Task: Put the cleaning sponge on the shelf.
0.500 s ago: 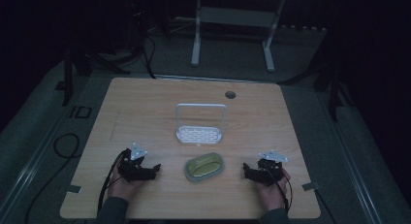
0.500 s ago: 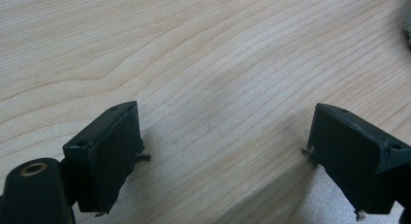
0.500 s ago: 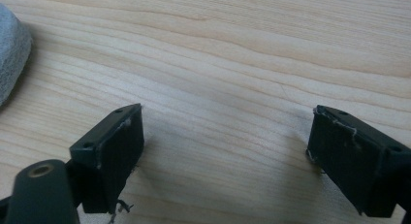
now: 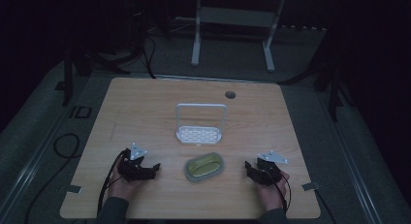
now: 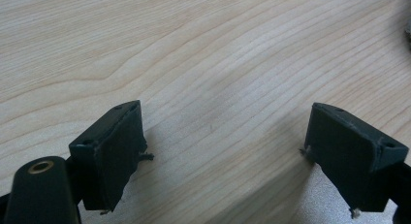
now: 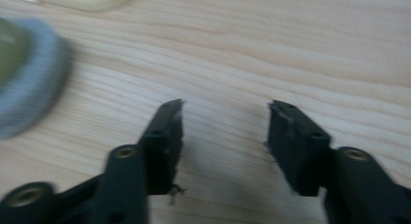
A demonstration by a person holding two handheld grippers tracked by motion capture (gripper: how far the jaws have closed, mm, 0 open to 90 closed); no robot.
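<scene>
You're working at a pale wooden table (image 4: pixel 145 107) with rounded corners and a small round cable hole (image 4: pixel 230 94) near its far edge. The room around it is dark; grey floor (image 4: pixel 43 122) shows on both sides, and a white metal frame (image 4: pixel 232 20) on two legs stands beyond the far edge. A black cable (image 4: pixel 60 146) loops on the floor to your left.

In the gripper views the wood is smooth, with long wavy grain lines running across it.

Near the middle of the table sits a white rack (image 4: pixel 200 132): a flat perforated base with a thin wire hoop rising upright from its far side. Just in front of it, toward you and apart from it, lies an oval dish (image 4: pixel 204 167) with a thick grey rim and a yellow-green inside. In the right gripper view its rim is blurred at the left edge.

Your left gripper (image 4: pixel 145 171) rests low over the table left of the dish, jaws spread wide over bare wood. Your right gripper (image 4: pixel 252 168) sits right of the dish, jaws also parted with nothing between them. Each carries a grey three-cornered plate on top.

Both grippers are near the front edge. Bare table lies wide on either side of the rack and behind it.
</scene>
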